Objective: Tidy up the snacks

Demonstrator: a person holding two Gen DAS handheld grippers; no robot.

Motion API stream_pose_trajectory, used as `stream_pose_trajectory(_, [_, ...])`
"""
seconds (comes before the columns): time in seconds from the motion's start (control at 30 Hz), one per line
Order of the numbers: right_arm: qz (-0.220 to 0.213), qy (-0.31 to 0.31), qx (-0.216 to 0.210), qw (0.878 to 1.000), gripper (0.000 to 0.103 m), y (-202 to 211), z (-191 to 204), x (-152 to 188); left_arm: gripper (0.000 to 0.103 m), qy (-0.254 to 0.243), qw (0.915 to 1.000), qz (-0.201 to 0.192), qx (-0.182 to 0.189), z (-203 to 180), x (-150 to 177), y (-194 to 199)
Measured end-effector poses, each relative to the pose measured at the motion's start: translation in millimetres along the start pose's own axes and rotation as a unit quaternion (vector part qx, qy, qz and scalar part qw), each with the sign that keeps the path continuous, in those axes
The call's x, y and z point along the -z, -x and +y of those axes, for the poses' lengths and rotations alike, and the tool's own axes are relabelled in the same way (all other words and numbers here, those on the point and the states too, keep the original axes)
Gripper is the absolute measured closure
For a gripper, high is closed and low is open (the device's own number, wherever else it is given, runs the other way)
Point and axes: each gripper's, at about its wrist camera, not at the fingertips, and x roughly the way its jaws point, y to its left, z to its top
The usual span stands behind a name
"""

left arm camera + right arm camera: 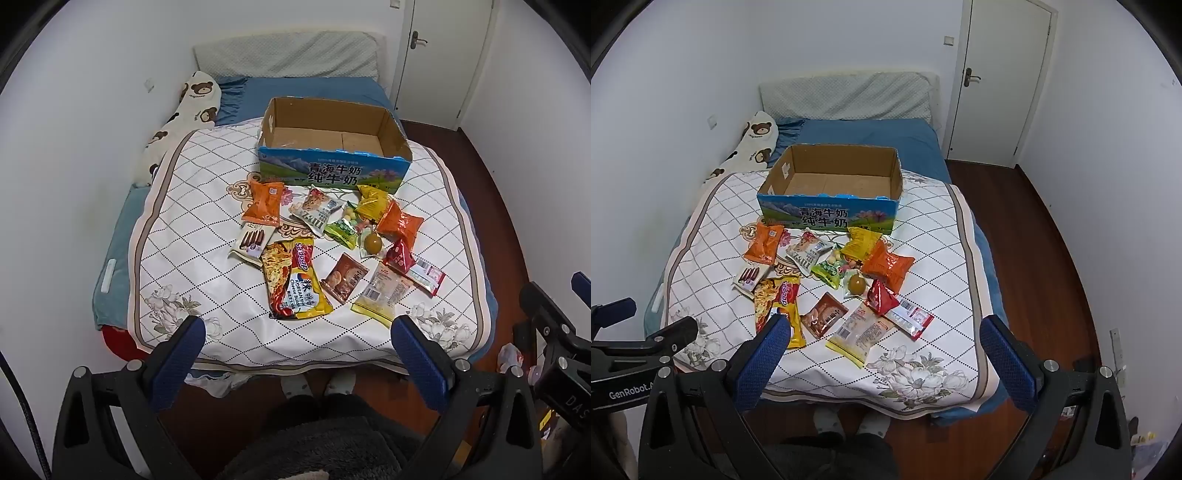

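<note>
Small bedroom with white walls, a white door (1001, 79) in the far corner and a dark wood floor (1038, 236). Most of the space is taken by a bed (317, 92) with blue sheets, and a white quilt (177, 229) with a diamond pattern and flower corners is spread over the near end. A bear-print pillow (192, 99) lies along the wall side.

Sitting on the quilt toward the headboard is an open cardboard milk box (332, 144), blue printed front, nothing inside that I can see. The snacks are scattered on the quilt just in front of it: two orange packets (263, 204), one near each end of the pile, a yellow noodle pack (293, 284) closest to the foot of the bed, a brown pouch (343, 277) beside it, a red triangular pack (399, 255), a green candy bag (341, 229) in the middle, and a clear yellow-edged packet (857, 330).

Both sets of tongs hover at the foot of the bed, pointed forward and angled down at the pile, not touching anything. Left tongs (295, 343) are spread wide with the blue pads well apart, nothing between them. Right tongs (884, 341) are the same, wide open and empty, held just beside the left one at about the same height. Person's socked feet (849, 424) show on the floor under them
</note>
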Motion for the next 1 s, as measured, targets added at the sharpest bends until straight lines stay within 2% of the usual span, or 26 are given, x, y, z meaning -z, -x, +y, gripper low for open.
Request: stream_pose_trajectory(1.0, [-0.003,-0.004,-0.001,1.0,0.0,1.2,-3.4,-2.2,0.0,-0.001,0.9999,-0.011,0.008,-8.6,-1.5,6.7])
